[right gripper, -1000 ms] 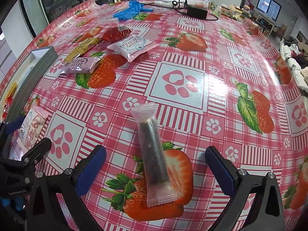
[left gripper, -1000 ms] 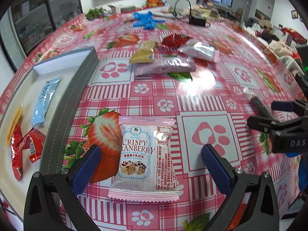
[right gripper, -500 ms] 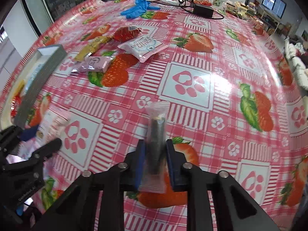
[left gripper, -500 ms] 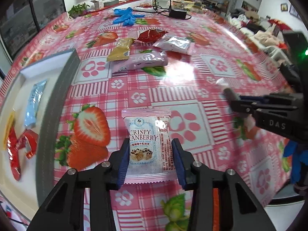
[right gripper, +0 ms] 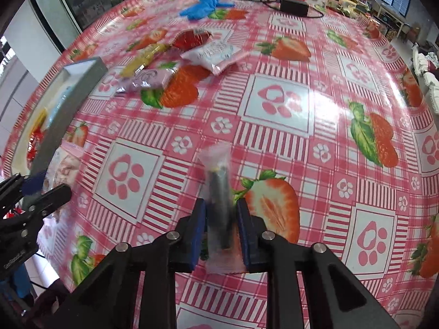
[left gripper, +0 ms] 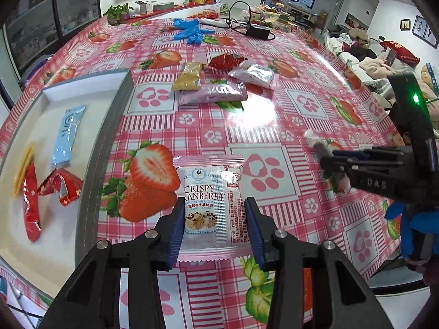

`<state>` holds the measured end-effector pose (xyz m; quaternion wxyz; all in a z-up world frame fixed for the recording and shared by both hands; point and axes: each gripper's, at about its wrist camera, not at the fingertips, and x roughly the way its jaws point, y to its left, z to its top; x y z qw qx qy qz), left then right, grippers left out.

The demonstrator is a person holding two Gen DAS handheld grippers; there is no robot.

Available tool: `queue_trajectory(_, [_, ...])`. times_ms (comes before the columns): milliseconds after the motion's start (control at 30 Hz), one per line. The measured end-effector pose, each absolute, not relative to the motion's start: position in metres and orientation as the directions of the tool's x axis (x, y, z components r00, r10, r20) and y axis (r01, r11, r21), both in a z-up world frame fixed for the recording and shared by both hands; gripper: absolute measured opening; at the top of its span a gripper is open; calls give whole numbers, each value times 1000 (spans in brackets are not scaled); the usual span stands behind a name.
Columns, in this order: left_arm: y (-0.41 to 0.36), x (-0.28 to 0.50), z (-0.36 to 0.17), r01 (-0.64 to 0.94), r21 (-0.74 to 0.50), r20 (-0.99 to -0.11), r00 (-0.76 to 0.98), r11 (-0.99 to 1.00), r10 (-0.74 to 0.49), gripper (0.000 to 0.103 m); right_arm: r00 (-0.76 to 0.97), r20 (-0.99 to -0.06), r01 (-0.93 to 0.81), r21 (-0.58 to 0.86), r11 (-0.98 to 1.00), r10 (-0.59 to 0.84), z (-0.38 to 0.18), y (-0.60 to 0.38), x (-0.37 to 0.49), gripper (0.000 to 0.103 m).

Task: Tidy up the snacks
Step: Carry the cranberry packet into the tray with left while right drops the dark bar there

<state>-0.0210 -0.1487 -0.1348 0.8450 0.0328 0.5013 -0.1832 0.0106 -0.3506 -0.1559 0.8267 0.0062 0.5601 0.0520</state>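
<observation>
My left gripper [left gripper: 214,205] is shut on a pink-edged Crispy Cranberry nougat packet [left gripper: 210,189], held by its two long sides a little above the tablecloth. Left of it lies a grey-rimmed white tray [left gripper: 109,137] holding a light blue packet [left gripper: 67,134], red wrappers [left gripper: 60,189] and a yellow stick [left gripper: 23,170]. My right gripper [right gripper: 221,205] has a dark snack bar in a clear wrapper [right gripper: 218,183] between its pads; they press on it while the jaws are opening slightly. The bar looks blurred. In the left wrist view, the right gripper [left gripper: 329,161] is at the right.
A cluster of snacks lies farther back: a yellow packet [left gripper: 189,79], a red one [left gripper: 225,61], a silver-white one [left gripper: 255,74] and a pink one [left gripper: 214,94]. Blue gloves [left gripper: 192,30] and a black power adapter with cable [left gripper: 258,31] sit at the far end.
Both grippers went from wide open to closed on their snacks. The cranberry packet and the dark bar have come up off the tablecloth with them.
</observation>
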Motion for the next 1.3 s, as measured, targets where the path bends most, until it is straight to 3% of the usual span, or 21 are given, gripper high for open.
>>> queue_trajectory(167, [-149, -29, -129, 352, -139, -851, 436, 926, -294, 46, 360, -932, -84, 12, 996, 42, -156, -343, 18, 25])
queue_trajectory(267, [-144, -35, -116, 361, -134, -835, 460, 923, -302, 46, 358, -932, -83, 25, 996, 53, -155, -342, 16, 16])
queue_trajectory(667, [-73, -31, -41, 313, -137, -767, 567, 940, -300, 46, 464, -836, -176, 236, 956, 292, -78, -302, 11, 16])
queue_trajectory(867, [-15, -22, -1, 233, -84, -730, 647, 969, -219, 46, 477, -792, -278, 276, 920, 381, -44, -249, 23, 16])
queue_trajectory(1100, [24, -5, 11, 164, -25, -720, 682, 986, -131, 46, 443, -775, -368, 301, 880, 450, -30, -183, 47, 16])
queue_trajectory(1300, [41, 17, -21, 104, -22, -756, 649, 994, -85, 46, 418, -787, -401, 289, 870, 454, -35, -143, 68, 16])
